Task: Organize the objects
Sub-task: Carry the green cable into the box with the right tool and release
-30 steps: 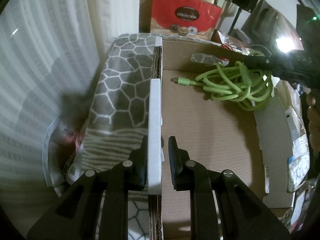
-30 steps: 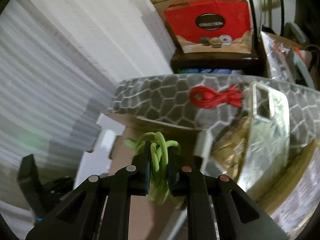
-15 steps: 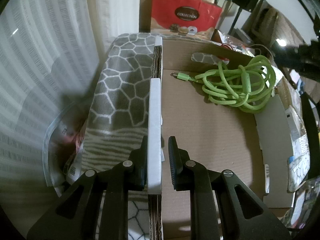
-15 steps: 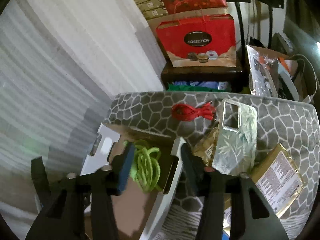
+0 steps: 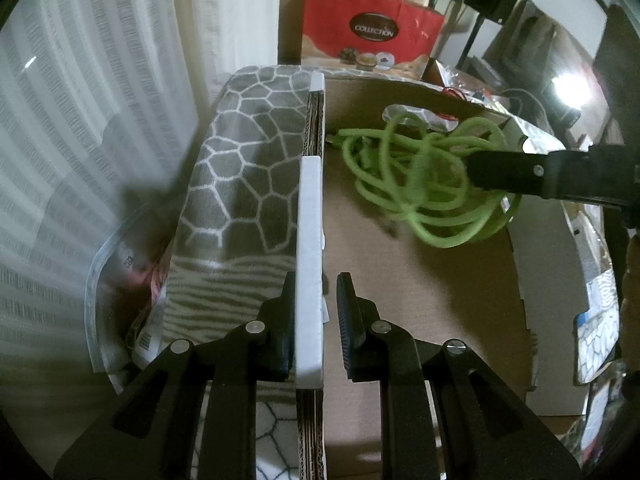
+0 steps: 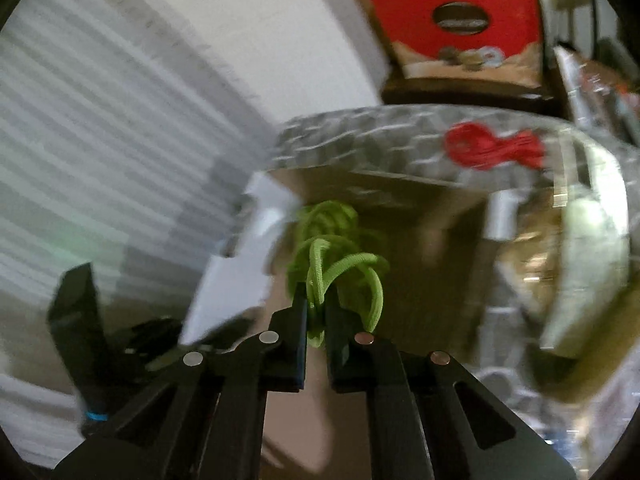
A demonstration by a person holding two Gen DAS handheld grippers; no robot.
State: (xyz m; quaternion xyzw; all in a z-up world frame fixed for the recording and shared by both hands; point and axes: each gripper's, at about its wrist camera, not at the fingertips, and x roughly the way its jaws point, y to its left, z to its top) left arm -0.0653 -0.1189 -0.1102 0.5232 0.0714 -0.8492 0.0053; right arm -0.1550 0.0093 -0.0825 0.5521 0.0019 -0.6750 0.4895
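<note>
A coiled green cable (image 5: 416, 184) hangs over the open cardboard box (image 5: 420, 304). My right gripper (image 6: 316, 308) is shut on the green cable (image 6: 340, 268) and holds it above the box floor; its black fingers (image 5: 508, 172) reach in from the right in the left wrist view. My left gripper (image 5: 316, 292) straddles the box's white-edged left wall (image 5: 310, 240), with its left finger against the wall and a small gap at the right finger. The right wrist view is blurred.
The box sits on a grey honeycomb-patterned blanket (image 5: 244, 168). A red cable bundle (image 6: 492, 148) and a shiny phone case (image 6: 584, 272) lie on the blanket beyond the box. A red gift bag (image 5: 368, 28) stands behind. Curtains hang at the left.
My right gripper was open above the cable half a second ago; now it is shut on the cable and lifts it, and the coil has bunched and shifted in the box. My left gripper has not moved.
</note>
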